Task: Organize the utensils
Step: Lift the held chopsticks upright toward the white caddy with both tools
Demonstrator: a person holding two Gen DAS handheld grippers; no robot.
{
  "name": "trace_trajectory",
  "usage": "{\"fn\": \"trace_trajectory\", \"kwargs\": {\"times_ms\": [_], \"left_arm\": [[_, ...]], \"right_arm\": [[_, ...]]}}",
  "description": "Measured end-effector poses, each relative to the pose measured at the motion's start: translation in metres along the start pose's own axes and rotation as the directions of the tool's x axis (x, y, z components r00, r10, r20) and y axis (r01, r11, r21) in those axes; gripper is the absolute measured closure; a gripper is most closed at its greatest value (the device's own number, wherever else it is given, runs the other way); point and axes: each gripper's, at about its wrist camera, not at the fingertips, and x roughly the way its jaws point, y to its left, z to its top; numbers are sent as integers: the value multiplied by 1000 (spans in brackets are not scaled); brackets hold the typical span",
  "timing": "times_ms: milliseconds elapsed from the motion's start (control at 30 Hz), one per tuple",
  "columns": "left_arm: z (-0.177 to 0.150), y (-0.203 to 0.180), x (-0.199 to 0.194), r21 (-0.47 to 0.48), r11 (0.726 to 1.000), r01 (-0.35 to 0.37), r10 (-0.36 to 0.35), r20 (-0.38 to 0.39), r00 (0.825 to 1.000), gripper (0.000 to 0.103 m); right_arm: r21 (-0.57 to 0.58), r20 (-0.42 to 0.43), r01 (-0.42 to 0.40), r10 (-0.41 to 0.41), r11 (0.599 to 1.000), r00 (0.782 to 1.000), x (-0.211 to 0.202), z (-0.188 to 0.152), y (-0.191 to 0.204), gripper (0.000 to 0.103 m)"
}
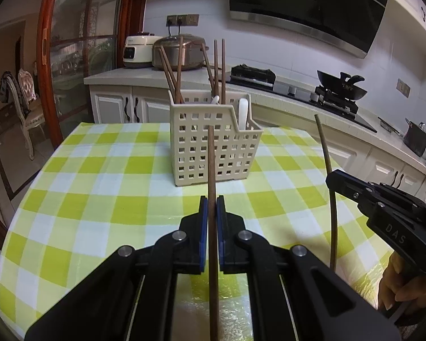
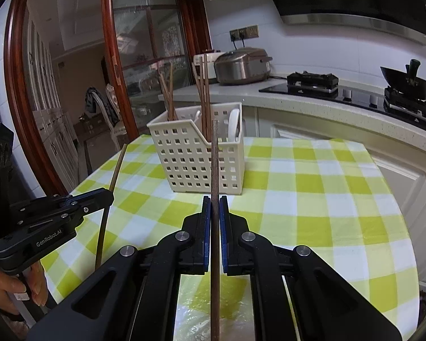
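A cream perforated utensil caddy (image 1: pixel 210 147) (image 2: pixel 201 159) stands on the green-checked tablecloth (image 1: pixel 93 176) (image 2: pixel 312 187), holding several brown chopsticks and white spoons. My left gripper (image 1: pixel 212 199) is shut on a brown chopstick (image 1: pixel 212 170) that points up toward the caddy. My right gripper (image 2: pixel 215 199) is shut on another brown chopstick (image 2: pixel 214 159), also short of the caddy. In the left wrist view the right gripper (image 1: pixel 331 177) appears at the right with its chopstick (image 1: pixel 328 164). In the right wrist view the left gripper (image 2: pixel 110 194) shows at the left with its chopstick (image 2: pixel 116 170).
A counter behind the table carries a rice cooker (image 1: pixel 181 52) (image 2: pixel 241 65), a gas hob (image 2: pixel 312 81) and a black wok (image 1: pixel 340 85) (image 2: pixel 409 85). A wood-framed glass door (image 2: pixel 71 85) stands to the left. A person's hands (image 1: pixel 403 287) (image 2: pixel 11 287) hold the gripper handles.
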Motion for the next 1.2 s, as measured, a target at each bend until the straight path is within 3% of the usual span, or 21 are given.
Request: {"fn": "trace_trajectory", "kwargs": {"times_ms": [733, 1200], "left_arm": [[12, -14, -54, 47, 998, -42, 35, 147, 989, 97], [14, -16, -66, 55, 998, -41, 31, 176, 984, 97]], "right_arm": [[-73, 100, -7, 15, 997, 995, -39, 12, 24, 96], [-85, 126, 12, -2, 996, 992, -49, 15, 31, 96]]}}
